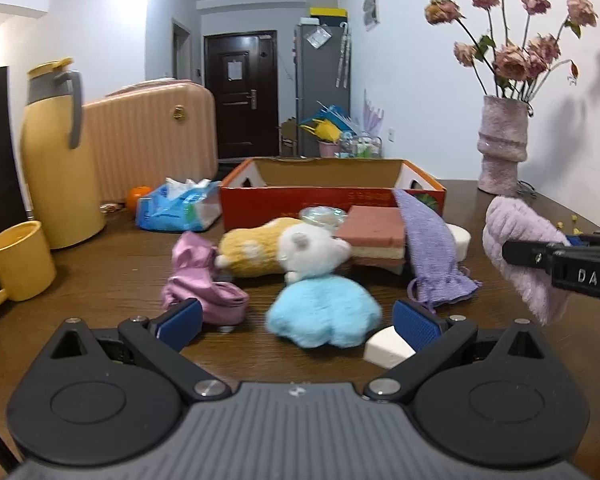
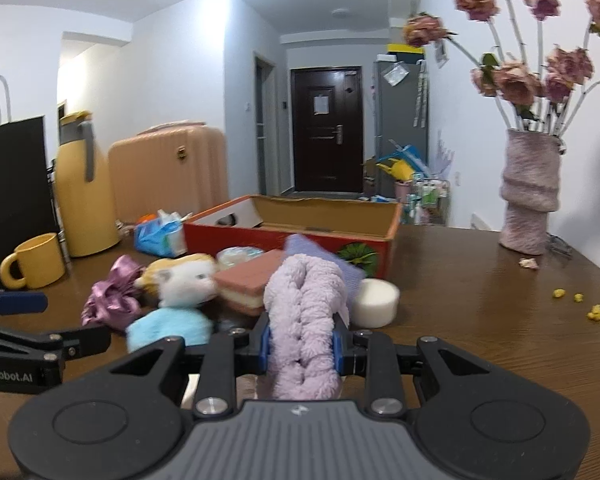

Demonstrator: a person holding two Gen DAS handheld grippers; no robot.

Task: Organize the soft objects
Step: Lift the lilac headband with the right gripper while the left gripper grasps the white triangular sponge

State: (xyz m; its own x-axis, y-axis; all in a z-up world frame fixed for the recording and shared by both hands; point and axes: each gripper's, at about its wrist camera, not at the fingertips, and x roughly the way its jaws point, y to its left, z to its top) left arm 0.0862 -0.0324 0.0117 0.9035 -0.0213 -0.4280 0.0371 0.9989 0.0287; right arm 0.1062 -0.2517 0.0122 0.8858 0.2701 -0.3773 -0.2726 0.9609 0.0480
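Note:
My right gripper (image 2: 300, 350) is shut on a fluffy lilac cloth (image 2: 304, 320), held above the table; in the left wrist view the same cloth (image 1: 520, 244) hangs at the right edge from the right gripper (image 1: 512, 254). My left gripper (image 1: 296, 322) is open, empty, low over the table in front of a light blue plush (image 1: 324, 312). Behind it lie a white and yellow plush cat (image 1: 296, 252), a shiny pink fabric (image 1: 200, 280), a pink and cream sponge block (image 1: 374, 236), a purple knit pouch (image 1: 432, 248) and white foam pieces (image 1: 388, 346). The open red cardboard box (image 1: 320, 196) stands behind them.
A yellow mug (image 1: 14, 268) and a yellow thermos (image 1: 56, 156) stand at the left, with a blue tissue pack (image 1: 176, 206) and an orange (image 1: 136, 196) beside the box. A pink vase of dried roses (image 1: 502, 148) stands at the back right. Yellow crumbs (image 2: 596, 308) dot the table's right side.

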